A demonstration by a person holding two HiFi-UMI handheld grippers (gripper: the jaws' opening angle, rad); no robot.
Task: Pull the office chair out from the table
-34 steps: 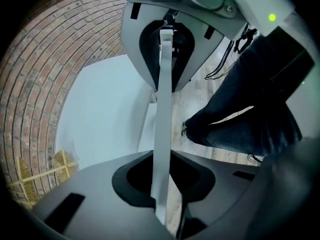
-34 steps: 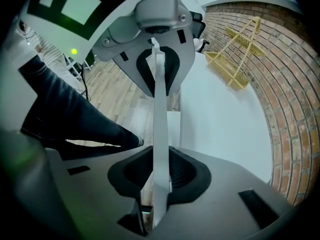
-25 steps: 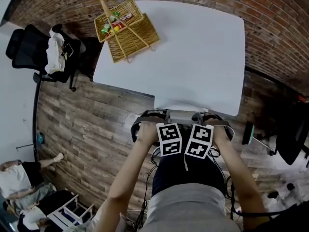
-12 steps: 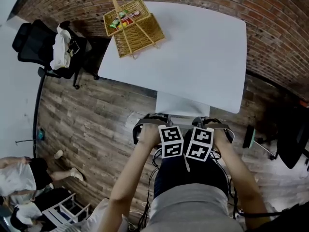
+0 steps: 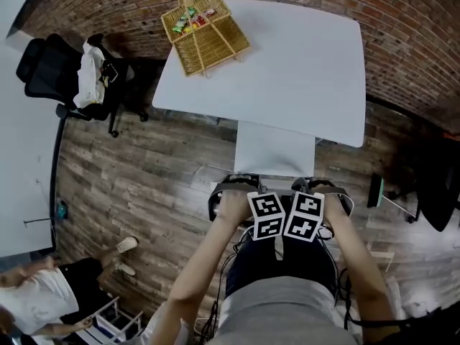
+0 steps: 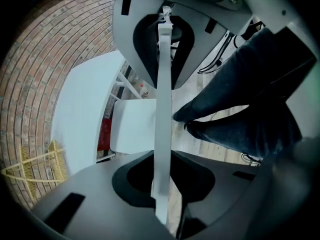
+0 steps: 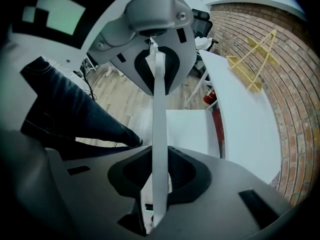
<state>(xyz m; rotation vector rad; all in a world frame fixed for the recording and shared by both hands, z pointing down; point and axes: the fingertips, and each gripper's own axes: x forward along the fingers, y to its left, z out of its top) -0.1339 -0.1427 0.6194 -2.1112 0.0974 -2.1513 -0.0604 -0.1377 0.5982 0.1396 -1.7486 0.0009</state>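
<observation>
Clamping left tool (image 6: 162, 116), right tool (image 7: 158, 111) on chair (image 6: 163, 74) back edge; seat (image 5: 275, 149) past table (image 5: 287, 63) edge.

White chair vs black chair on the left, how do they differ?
The white chair is bare; the black chair has a cloth draped over it. The left gripper and right gripper clamp the white chair's back; nothing holds the black chair. Both stand on the wood floor beside the table.

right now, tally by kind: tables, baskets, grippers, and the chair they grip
white rectangular table: 1
yellow wicker basket: 1
white flat-seated chair: 1
grey two-jaw grippers: 2, left gripper and right gripper, both clamped on the chair
total: 5
</observation>
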